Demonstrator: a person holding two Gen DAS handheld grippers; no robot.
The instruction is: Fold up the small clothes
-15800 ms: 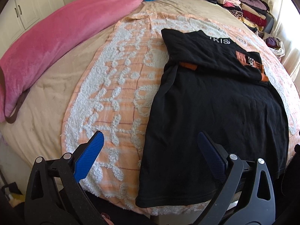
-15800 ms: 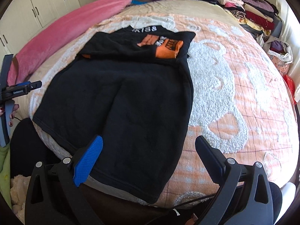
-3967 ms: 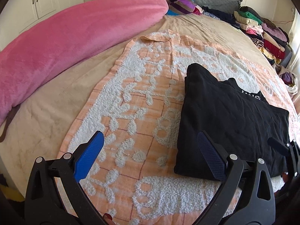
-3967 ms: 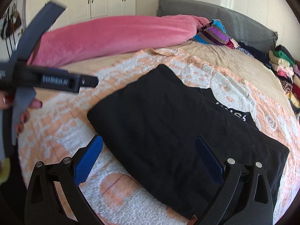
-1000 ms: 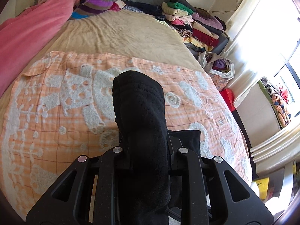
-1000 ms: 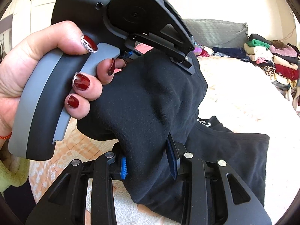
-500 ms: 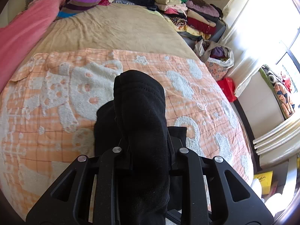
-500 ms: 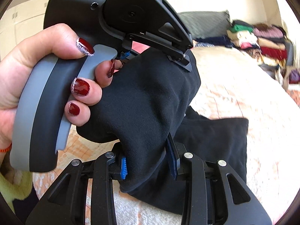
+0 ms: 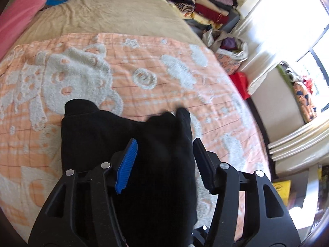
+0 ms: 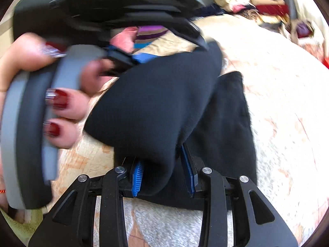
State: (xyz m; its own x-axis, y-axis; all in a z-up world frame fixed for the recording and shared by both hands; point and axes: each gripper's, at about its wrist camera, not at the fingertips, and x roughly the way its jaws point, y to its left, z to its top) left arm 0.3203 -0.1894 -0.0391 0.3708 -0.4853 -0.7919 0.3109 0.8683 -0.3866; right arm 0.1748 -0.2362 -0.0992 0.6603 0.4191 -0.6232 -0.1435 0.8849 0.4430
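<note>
My left gripper has its jaws apart, and the black garment runs between and beneath them, so I judge that this side is no longer pinching and lets the fold lie on the blanket. My right gripper has its jaws close on either side of a thick hanging fold of the same black garment; the cloth fills the gap and looks clamped, though blur keeps me from being sure. I take it that I hold this side up so the last fold lands square.

Just ahead of the right gripper, the lifted fold drapes over a flatter layer that lies on the orange and white blanket. To its front left my left hand, with red nails, grips the other tool's grey handle, close to the cloth.

Ahead of the left gripper the garment is a compact dark block, its far edge on the orange and white blanket. Beyond is a tan bedcover, then a row of folded clothes at the far right.

I can read no writing: the garment shows no print, and the marking on the tool's housing is blurred.
</note>
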